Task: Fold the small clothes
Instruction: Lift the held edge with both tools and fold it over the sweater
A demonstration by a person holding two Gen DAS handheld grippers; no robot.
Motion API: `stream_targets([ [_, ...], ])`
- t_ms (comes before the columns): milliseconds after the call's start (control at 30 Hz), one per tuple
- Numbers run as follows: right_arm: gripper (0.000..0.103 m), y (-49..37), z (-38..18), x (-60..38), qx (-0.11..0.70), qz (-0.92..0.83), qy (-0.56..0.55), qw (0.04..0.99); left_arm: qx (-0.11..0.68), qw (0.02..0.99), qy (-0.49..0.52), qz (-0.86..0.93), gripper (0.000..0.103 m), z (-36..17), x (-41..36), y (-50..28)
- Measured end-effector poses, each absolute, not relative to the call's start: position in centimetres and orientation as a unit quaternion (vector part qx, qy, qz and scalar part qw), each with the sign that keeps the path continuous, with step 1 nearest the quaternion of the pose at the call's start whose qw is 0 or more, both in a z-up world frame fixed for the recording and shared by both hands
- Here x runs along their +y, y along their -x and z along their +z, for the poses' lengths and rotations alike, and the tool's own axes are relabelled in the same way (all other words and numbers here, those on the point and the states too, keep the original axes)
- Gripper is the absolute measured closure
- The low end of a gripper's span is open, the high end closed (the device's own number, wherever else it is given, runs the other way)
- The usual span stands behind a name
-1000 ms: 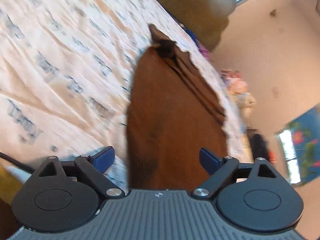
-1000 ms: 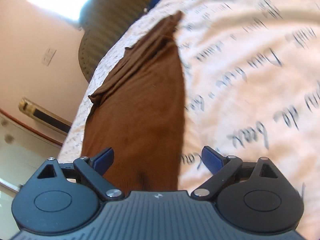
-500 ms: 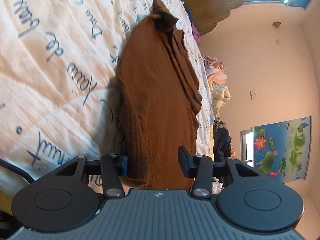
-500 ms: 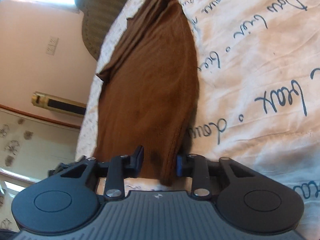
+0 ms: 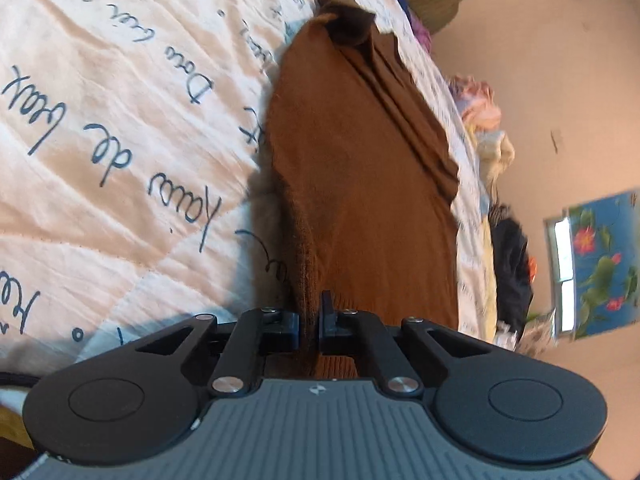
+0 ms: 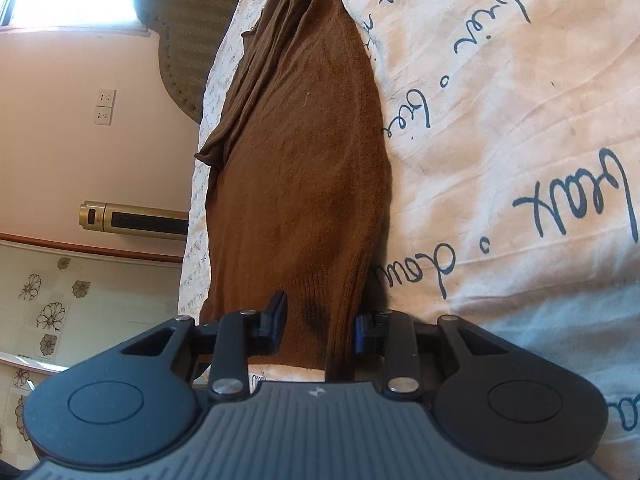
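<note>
A brown knit garment (image 5: 360, 168) lies lengthwise on a white quilt with blue handwriting (image 5: 120, 120). My left gripper (image 5: 310, 324) is shut on the ribbed near hem at the garment's left edge. In the right wrist view the same brown garment (image 6: 296, 152) stretches away from me. My right gripper (image 6: 320, 324) has its jaws partly closed around a bunched fold of the near hem, with cloth filling the gap. The garment's far end with its folded sleeve (image 5: 344, 28) lies flat on the quilt.
The quilt (image 6: 500, 120) covers the bed on both sides of the garment. A pile of clothes (image 5: 484, 120) sits past the bed's right edge. A padded headboard (image 6: 188, 40) and a wall with sockets (image 6: 105, 106) lie beyond.
Both grippers dropped to the near hem and closed. The left went from wide open to pinched on the hem edge. The right narrowed around a fold of the hem.
</note>
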State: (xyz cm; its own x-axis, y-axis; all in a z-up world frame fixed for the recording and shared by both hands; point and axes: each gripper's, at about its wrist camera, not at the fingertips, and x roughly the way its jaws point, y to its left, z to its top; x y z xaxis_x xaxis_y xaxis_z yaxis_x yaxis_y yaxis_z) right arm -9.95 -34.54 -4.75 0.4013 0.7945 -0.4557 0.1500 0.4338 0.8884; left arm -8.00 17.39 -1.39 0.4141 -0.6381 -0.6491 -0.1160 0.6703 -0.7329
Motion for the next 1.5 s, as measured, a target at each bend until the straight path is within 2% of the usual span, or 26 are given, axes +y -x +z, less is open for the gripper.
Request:
stream_targets([
  [133, 0.072, 9.9, -5.0, -34.9, 0.488, 0.233, -0.493, 0.682, 0.528, 0.764, 0.319, -0.187, 0.098, -0.8, 16.5, 7.9],
  [167, 0.075, 9.9, -4.9, -34.7, 0.484, 0.234, -0.489, 0.687, 0.528, 0.767, 0.311, -0.188, 0.099, -0.6, 16.3, 7.8],
  [200, 0.098, 10.0, -4.7, -34.7, 0.482, 0.232, -0.479, 0.696, 0.525, 0.773, 0.303, -0.188, 0.099, -0.3, 16.2, 7.7],
  [333, 0.098, 10.1, -3.1, -34.8, 0.447, 0.252, -0.476, 0.714, 0.494, 0.79, 0.3, -0.205, 0.099, 2.1, 16.6, 7.1],
  [467, 0.098, 7.9, -0.4, -35.3, 0.391, 0.287, -0.489, 0.725, 0.419, 0.805, 0.359, -0.218, 0.099, 5.3, 18.0, 4.5],
  [600, 0.098, 2.2, 2.0, -36.2, 0.319, 0.305, -0.508, 0.74, 0.342, 0.811, 0.418, -0.224, 0.099, 7.1, 18.0, -0.9],
  [700, 0.098, -3.6, 2.5, -37.1, 0.28, 0.302, -0.533, 0.739, 0.315, 0.825, 0.415, -0.218, 0.099, 8.0, 16.7, -6.5],
  [967, 0.098, -18.2, -0.9, -38.1, 0.287, 0.24, -0.578, 0.726, 0.336, 0.839, 0.394, -0.165, 0.099, 6.6, 14.2, -21.2],
  [1167, 0.097, -24.5, -3.7, -38.1, 0.303, 0.202, -0.585, 0.725, 0.349, 0.86, 0.345, -0.138, 0.099, 4.7, 13.2, -27.2],
  [1267, 0.095, -26.2, -5.5, -38.3, 0.317, 0.16, -0.588, 0.727, 0.382, 0.854, 0.338, -0.101, 0.098, 1.9, 13.1, -30.0],
  [1367, 0.094, -27.4, -6.3, -37.9, 0.335, 0.136, -0.593, 0.72, 0.393, 0.846, 0.349, -0.085, 0.085, 0.0, 13.7, -31.4],
  [1400, 0.091, -27.5, -6.0, -38.0, 0.336, 0.137, -0.591, 0.721, 0.392, 0.841, 0.362, -0.095, 0.074, 0.1, 14.2, -31.4],
  [1433, 0.079, -27.4, -5.1, -38.0, 0.333, 0.14, -0.585, 0.726, 0.385, 0.839, 0.372, -0.101, 0.053, 0.5, 14.6, -31.1],
  [1467, 0.068, -27.0, -4.1, -38.3, 0.324, 0.142, -0.578, 0.735, 0.373, 0.843, 0.373, -0.104, 0.038, 1.4, 15.0, -30.6],
  [1500, 0.039, -26.7, -3.0, -38.7, 0.31, 0.143, -0.566, 0.75, 0.356, 0.853, 0.368, -0.103, 0.009, 2.5, 15.3, -29.9],
])
